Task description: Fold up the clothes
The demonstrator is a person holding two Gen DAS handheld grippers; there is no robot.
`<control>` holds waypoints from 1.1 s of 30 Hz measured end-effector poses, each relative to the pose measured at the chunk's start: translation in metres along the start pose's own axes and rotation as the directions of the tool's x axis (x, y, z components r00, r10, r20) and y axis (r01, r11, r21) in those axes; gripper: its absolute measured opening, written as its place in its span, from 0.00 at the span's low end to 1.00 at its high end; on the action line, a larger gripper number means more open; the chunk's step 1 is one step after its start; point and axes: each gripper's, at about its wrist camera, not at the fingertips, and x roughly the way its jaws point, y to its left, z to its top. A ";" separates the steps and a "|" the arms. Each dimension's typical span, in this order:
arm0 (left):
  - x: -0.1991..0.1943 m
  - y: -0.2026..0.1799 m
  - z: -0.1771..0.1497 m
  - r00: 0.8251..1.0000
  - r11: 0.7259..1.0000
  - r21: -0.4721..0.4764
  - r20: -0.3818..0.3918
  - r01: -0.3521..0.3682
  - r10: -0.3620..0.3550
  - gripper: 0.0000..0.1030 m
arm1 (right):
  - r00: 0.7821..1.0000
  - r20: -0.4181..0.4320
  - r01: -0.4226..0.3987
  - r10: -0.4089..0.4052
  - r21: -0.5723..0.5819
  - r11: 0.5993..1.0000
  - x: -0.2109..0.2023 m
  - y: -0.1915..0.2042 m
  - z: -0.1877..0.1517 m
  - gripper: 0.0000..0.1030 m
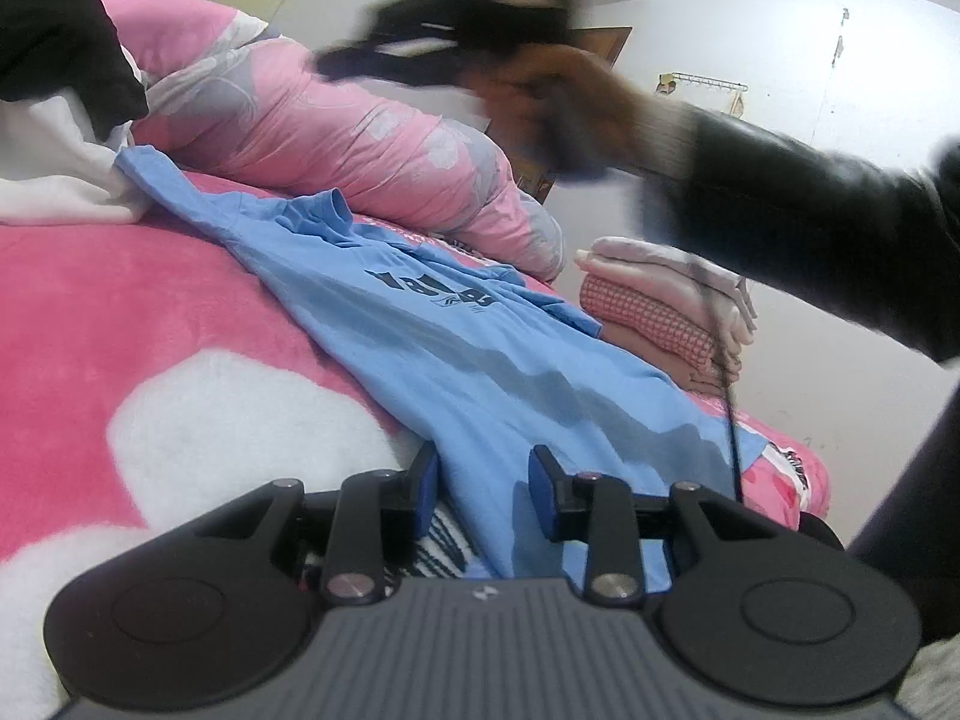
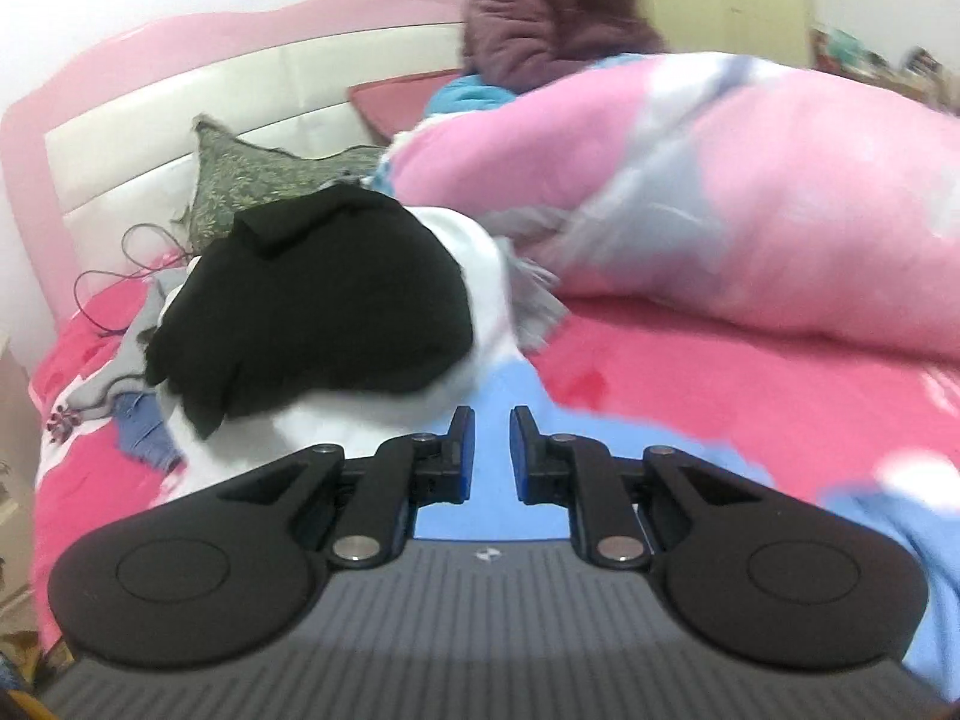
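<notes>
Since the fold has to start from an edge, I have the left gripper [image 1: 483, 480] set low at the near end of the bed [image 1: 120, 300], right over the hem of the blue T-shirt [image 1: 456, 348]. Its jaws stand partly apart. The hem runs between and beneath them, but I see no pad pressing on the cloth, so I judge it is straddled and not yet pinched.

From there the shirt lies spread flat, print up, running away from me toward its collar at the far left. I take that as the reason it sits on the open stretch of pink and white blanket: it needs room to be doubled over.

To the right of the shirt, near the bed's edge, a folded stack [image 1: 654, 300] of pale and checked pieces sits squared up, out of the way of the work.

Above the shirt, the right gripper [image 2: 492, 450] hangs in the air on a dark sleeve [image 1: 810, 210], blurred in the left view. In its own camera the jaws are nearly together, with only a narrow gap. Blue cloth shows through the gap from below, and nothing is caught in it.

Farther off, a black garment [image 2: 318, 300] lies heaped on a white garment [image 1: 54, 180], probably waiting its turn. A rolled pink duvet [image 1: 336, 120] is pushed to the far side, and the headboard [image 2: 150, 120] stands behind it all.
</notes>
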 end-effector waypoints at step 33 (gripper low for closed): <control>-0.040 -0.017 0.015 0.926 0.871 -0.391 -0.341 -0.296 0.162 0.03 | 0.966 0.123 0.121 -0.226 0.561 0.819 -0.281 -0.030 -0.320 0.14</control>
